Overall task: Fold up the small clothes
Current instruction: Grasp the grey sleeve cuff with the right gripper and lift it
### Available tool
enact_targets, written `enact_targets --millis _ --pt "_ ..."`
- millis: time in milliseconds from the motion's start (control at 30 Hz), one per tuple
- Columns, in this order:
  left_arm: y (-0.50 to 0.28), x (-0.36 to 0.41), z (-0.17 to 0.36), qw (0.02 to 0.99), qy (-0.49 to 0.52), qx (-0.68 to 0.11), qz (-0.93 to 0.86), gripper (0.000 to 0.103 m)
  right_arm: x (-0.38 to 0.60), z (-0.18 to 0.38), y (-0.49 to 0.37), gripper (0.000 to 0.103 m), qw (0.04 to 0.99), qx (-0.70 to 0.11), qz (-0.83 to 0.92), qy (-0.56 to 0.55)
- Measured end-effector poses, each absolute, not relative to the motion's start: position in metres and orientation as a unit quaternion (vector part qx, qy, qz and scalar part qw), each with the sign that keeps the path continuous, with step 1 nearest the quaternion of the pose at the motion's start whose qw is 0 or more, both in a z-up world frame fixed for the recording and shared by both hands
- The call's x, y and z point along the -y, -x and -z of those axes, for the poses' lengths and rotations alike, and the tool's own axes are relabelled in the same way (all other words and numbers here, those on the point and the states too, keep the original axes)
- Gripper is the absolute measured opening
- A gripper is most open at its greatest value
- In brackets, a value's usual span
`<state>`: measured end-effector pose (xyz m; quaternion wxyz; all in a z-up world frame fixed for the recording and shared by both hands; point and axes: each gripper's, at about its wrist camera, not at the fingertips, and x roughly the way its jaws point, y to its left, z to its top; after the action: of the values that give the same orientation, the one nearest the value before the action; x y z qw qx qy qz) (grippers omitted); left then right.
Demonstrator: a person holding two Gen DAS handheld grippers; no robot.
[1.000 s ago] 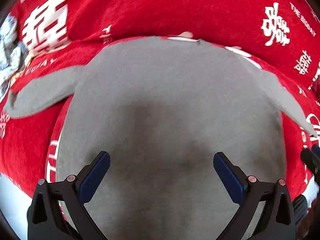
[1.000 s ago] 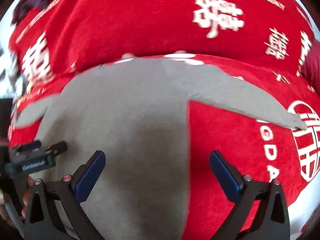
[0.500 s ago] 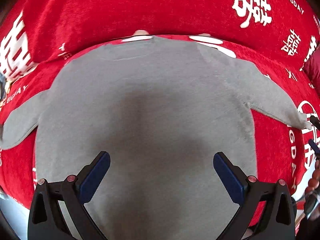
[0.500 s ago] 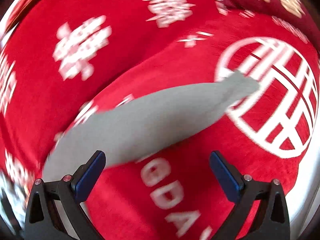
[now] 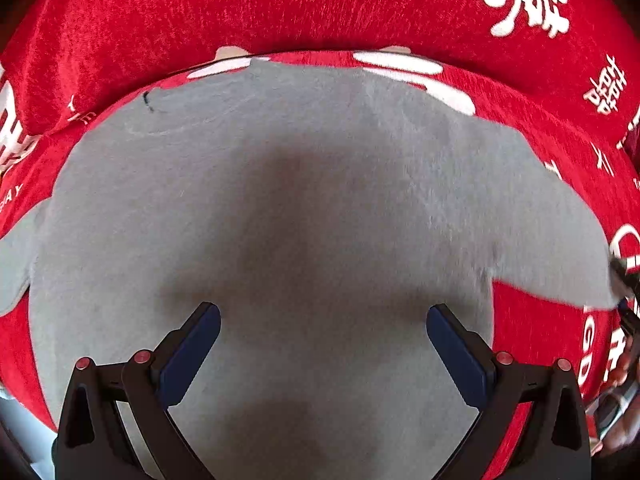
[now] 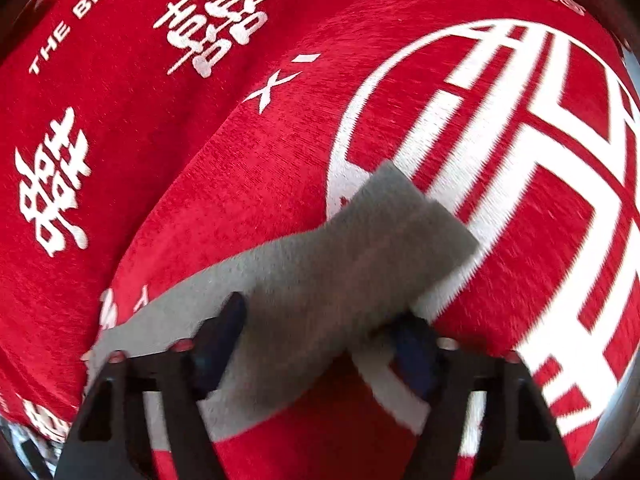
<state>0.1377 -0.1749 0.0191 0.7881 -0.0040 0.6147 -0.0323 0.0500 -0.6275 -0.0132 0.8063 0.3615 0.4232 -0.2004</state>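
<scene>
Red cover point(image 5: 280, 8), grey top point(image 5: 320, 208) spread crosswise

Red cover point(image 5: 280, 8) printed with white characters point(image 6: 208, 20).

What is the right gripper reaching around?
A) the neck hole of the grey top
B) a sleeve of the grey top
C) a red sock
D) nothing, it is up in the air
B: in the right wrist view, the right gripper has one finger on each side of the grey sleeve, which lies on the red cloth; whether it already pinches the sleeve is unclear.
</scene>
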Motion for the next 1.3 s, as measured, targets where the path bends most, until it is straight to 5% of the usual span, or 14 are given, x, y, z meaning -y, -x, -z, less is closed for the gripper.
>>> enact_targets --millis 67,167,433,700,867,1300 --pt "-0.147 0.18 -0.02 0.792 0.007 -0.61 0.03 0.103 0.626 0.008 -0.052 0.02 0.816 -0.419 0.198 -0.346" --pt "-0.169 0.183 -0.019 0.793 0.015 -0.609 0.024 0.103 0.613 -0.011 -0.046 0.011 0.842 -0.399 0.2 -0.304" --pt "-0.209 0.21 0.004 0.789 0.0 -0.614 0.005 0.103 0.591 -0.063 -0.034 0.008 0.884 -0.347 0.25 -0.19" --pt "-0.214 0.217 0.001 0.798 0.01 -0.602 0.022 0.103 0.596 -0.048 -0.04 0.008 0.869 -0.381 0.257 -0.185" --pt "-0.213 0.236 -0.002 0.8 -0.065 -0.596 0.038 0.103 0.558 -0.084 -0.044 0.008 0.892 -0.355 0.234 -0.154" --pt "-0.171 0.054 -0.034 0.818 0.101 -0.566 0.009 0.103 0.312 -0.156 -0.099 0.008 0.949 -0.298 0.088 0.047"
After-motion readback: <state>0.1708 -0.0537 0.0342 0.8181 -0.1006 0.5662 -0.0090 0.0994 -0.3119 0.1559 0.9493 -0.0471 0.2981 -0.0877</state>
